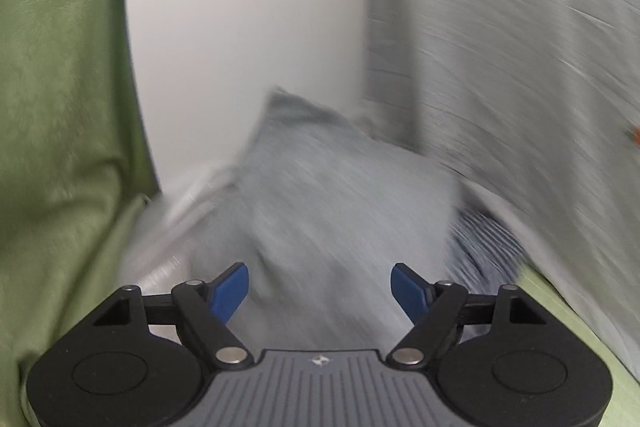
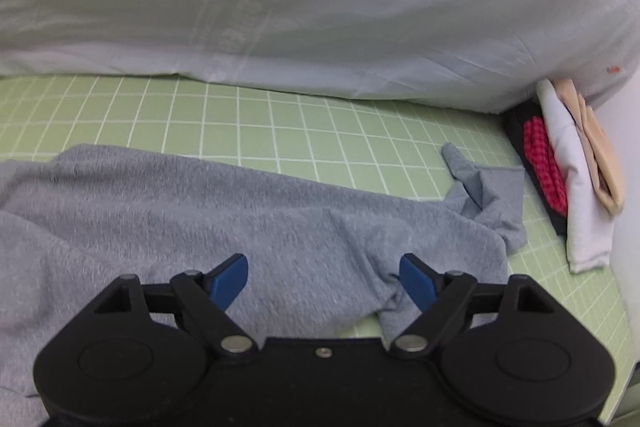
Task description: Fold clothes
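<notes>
A grey knit garment (image 2: 240,219) lies spread over the green checked sheet (image 2: 320,131), one sleeve end (image 2: 484,187) crumpled at the right. My right gripper (image 2: 324,285) hovers just over its near part, jaws wide apart and nothing between the blue pads (image 2: 230,281). In the blurred left wrist view my left gripper (image 1: 320,291) stands open above a grey cloth heap (image 1: 332,195), which may be the same garment; nothing sits between its blue pads (image 1: 230,287).
A pale quilt with carrot prints (image 2: 320,7) runs along the far side. A stack of folded clothes (image 2: 568,167), black, red-checked, white and beige, leans at the right. A white wall (image 1: 240,27) and green fabric (image 1: 60,107) fill the left wrist view.
</notes>
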The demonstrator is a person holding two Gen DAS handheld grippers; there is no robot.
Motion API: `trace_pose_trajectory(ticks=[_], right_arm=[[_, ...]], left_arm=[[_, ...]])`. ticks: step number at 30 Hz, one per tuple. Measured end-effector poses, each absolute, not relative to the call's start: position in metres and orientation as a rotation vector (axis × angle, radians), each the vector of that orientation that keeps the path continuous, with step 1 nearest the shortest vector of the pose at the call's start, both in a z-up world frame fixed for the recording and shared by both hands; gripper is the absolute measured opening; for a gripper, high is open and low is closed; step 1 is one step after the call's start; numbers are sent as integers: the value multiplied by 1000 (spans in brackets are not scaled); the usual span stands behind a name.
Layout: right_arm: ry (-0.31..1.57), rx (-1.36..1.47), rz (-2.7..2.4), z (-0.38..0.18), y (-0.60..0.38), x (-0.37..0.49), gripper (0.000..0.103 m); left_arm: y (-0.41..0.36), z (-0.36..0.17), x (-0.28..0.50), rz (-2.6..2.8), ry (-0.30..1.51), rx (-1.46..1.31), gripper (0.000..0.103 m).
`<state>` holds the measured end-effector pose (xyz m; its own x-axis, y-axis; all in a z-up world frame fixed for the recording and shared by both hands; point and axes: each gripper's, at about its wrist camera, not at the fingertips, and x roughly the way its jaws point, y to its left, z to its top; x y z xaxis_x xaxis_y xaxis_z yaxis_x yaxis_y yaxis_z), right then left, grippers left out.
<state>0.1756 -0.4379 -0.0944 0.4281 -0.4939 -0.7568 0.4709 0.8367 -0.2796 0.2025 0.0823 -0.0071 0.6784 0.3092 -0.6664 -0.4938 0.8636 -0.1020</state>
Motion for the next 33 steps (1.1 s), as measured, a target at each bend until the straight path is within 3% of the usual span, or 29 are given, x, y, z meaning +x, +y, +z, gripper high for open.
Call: trace_pose_trajectory(ticks=[4, 12, 15, 18, 20, 21, 25, 26, 27, 28, 33], right_arm=[[896, 122, -580, -86, -454, 141, 103], [891, 259, -555, -93, -478, 76, 103], [932, 168, -605, -104, -487, 65, 103], [984, 107, -627, -120, -505, 57, 103], [1005, 132, -625, -131, -518, 53, 101], [1013, 150, -622, -136, -525, 52, 98], [1018, 220, -592, -147, -539, 48, 65], [1009, 239, -583, -147, -542, 46, 45], [1000, 258, -574, -147, -545, 43, 35], [993, 264, -569, -146, -547, 41, 12], [977, 197, -587, -129, -553, 12, 7]], left_arm=[[43, -35, 179, 259, 826, -317, 83], [-10, -113, 168, 125, 1097, -380, 83], [-21, -130, 166, 158, 1135, -361, 77], [-26, -139, 168, 172, 1128, -362, 53], [-28, -140, 171, 179, 1125, -368, 18], [-29, -140, 173, 183, 1124, -371, 16], [-28, -136, 171, 203, 1099, -378, 9], [-26, -134, 168, 211, 1091, -378, 9], [-23, -132, 164, 218, 1084, -378, 9], [-19, -129, 160, 223, 1079, -378, 9], [13, -118, 136, 270, 1072, -397, 9]])
